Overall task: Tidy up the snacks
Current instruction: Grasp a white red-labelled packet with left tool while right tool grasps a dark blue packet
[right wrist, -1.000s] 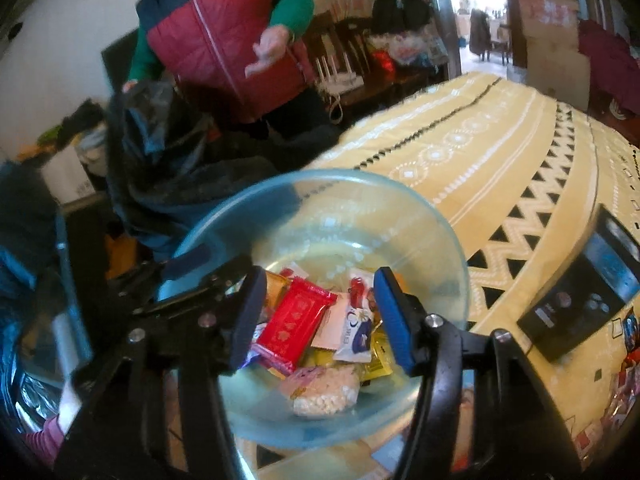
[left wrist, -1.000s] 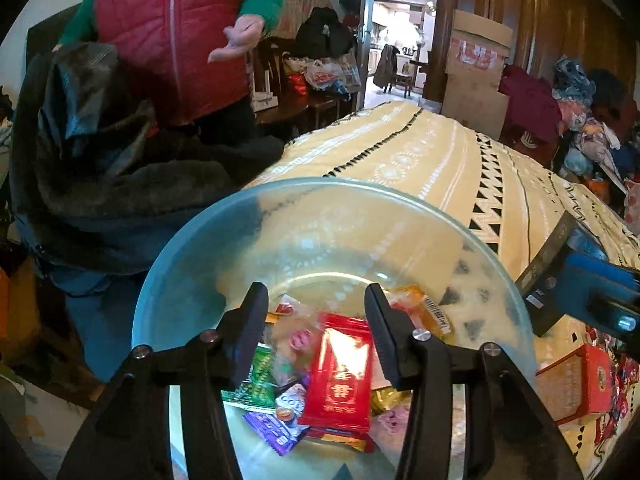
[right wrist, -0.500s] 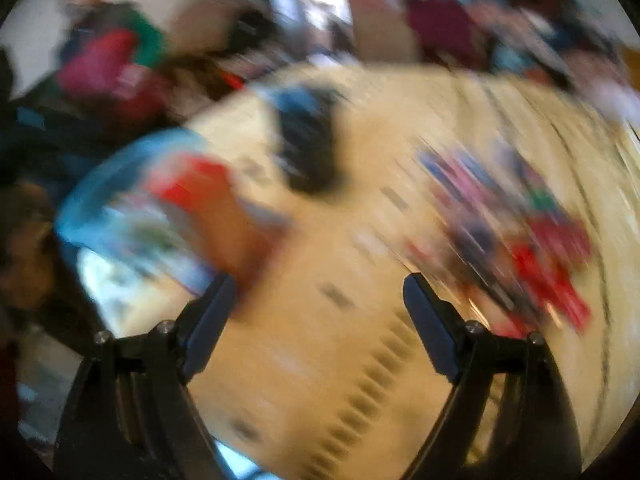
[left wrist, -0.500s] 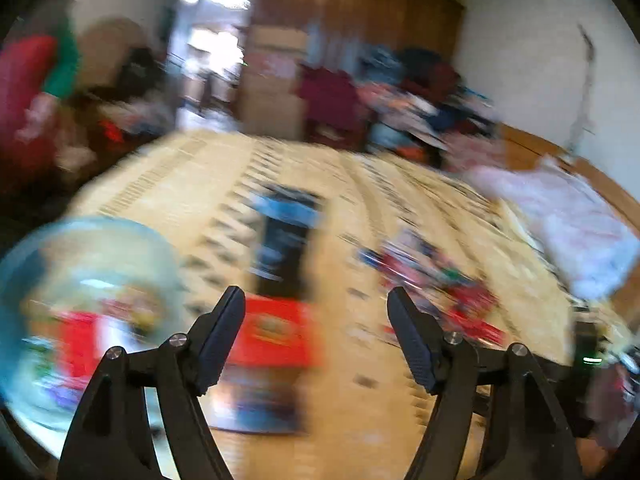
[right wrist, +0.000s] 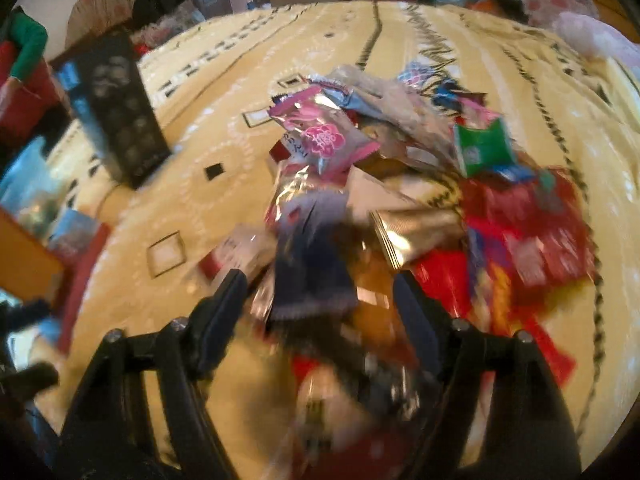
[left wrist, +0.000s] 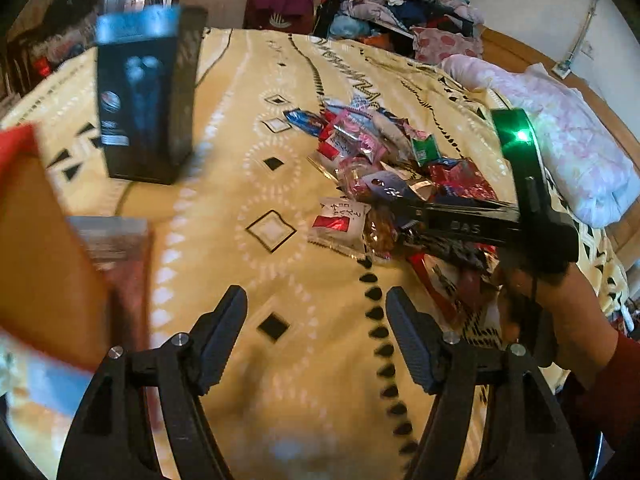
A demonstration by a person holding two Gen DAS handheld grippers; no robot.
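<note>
My right gripper (right wrist: 316,300) hangs over the snack pile (right wrist: 400,184), jaws closing slightly, nothing gripped yet; left gripper (left wrist: 316,320) open, empty — bare bed (left wrist: 224,184) ahead

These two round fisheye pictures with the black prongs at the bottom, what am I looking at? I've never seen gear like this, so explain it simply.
There is no robot here. A person holds a hand-held gripper in each hand, and each gripper carries a wide-angle camera looking forward along its two black fingers. One picture comes from the left gripper, the other from the right gripper.

Both look down on a bed with a yellow patterned bedspread. On it lies a heap of snack packets, a tall dark box standing upright, and a red and orange box at the left edge.

In the left camera's view you can also see the right gripper from the side, with the hand holding it, reaching over the heap.

Neither gripper holds anything. The left fingers are apart over bare bedspread; the right ones, closing slightly, sit above the blurred packets.
</note>
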